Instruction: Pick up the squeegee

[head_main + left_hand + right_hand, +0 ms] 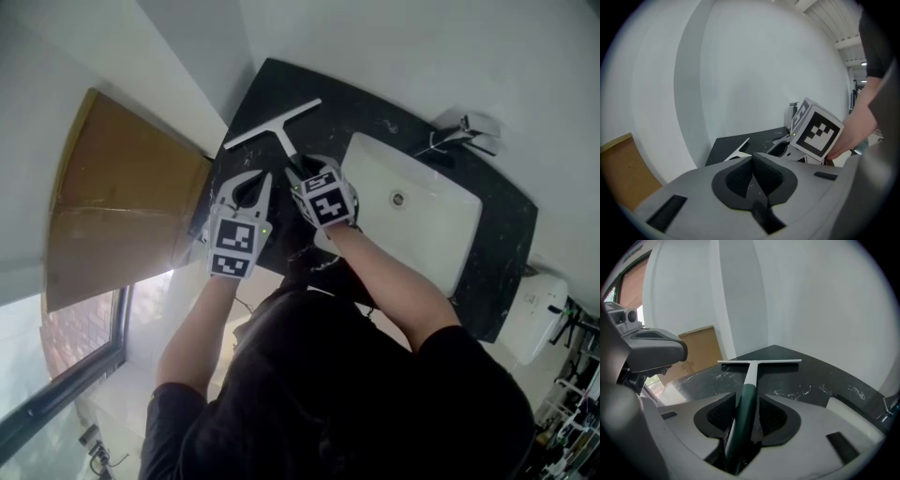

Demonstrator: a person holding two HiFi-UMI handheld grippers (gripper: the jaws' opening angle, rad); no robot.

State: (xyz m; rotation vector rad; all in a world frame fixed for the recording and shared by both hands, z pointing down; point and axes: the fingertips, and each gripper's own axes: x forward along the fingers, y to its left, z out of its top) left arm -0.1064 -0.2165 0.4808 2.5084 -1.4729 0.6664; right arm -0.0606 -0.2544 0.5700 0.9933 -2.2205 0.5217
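Observation:
The squeegee (274, 124) lies flat on the black marble counter (370, 108), its white blade toward the wall and its dark green handle (746, 404) pointing back at me. My right gripper (298, 172) sits low over the counter with that handle running between its jaws (746, 417). The pads stand close on either side and the jaws are open. My left gripper (262, 180) hovers just left of it at the counter's edge, shut and empty, its pads meeting in the left gripper view (753, 172).
A white rectangular sink (412, 211) with a chrome tap (461, 129) fills the counter's right half. White walls rise behind the counter. A brown wooden panel (122, 202) stands to the left, with a window (66, 361) below it.

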